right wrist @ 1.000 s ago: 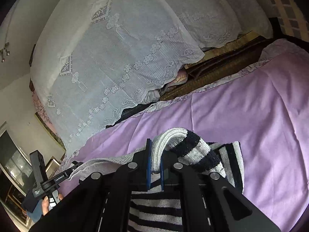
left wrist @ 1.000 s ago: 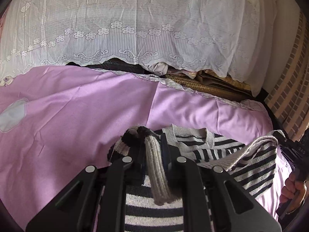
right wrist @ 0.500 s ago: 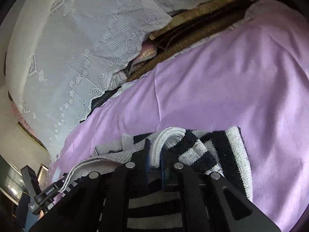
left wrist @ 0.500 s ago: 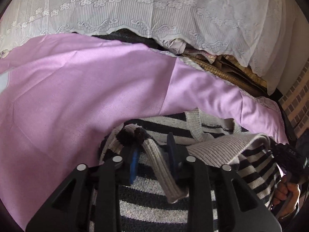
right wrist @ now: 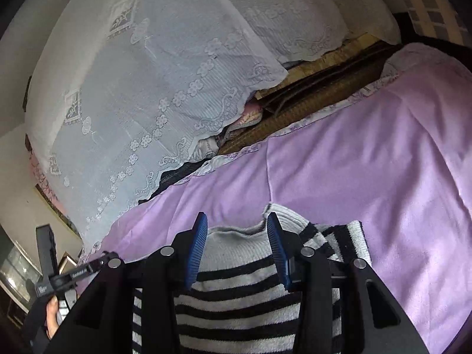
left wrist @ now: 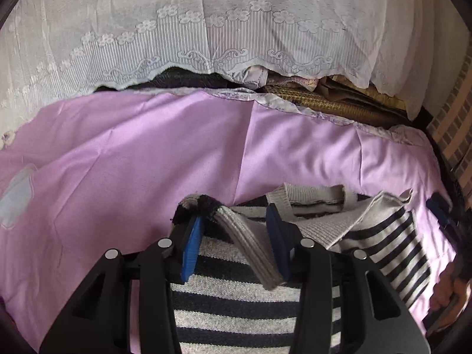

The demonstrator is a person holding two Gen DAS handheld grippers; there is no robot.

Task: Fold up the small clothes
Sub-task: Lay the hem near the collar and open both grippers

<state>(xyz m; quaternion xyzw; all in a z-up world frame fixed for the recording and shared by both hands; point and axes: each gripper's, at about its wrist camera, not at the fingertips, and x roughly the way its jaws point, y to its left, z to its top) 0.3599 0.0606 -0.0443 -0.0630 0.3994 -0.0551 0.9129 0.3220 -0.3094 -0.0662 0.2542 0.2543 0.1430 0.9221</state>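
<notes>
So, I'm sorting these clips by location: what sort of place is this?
Most likely a bedroom at home. A striped sweater lies on a purple bedsheet, a white lace cover drapes piled bedding behind it, and a brick wall stands to the side.

I see sweater (left wrist: 236, 318) flat on bed (left wrist: 118, 162), w/ lace cover (left wrist: 236, 29) behind; left tool (left wrist: 236, 236) & right tool (right wrist: 236, 236) over it.

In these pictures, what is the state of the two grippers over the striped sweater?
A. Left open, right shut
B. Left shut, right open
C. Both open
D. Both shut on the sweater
C: the left gripper and the right gripper both show blue pads spread apart over the striped sweater.
</notes>
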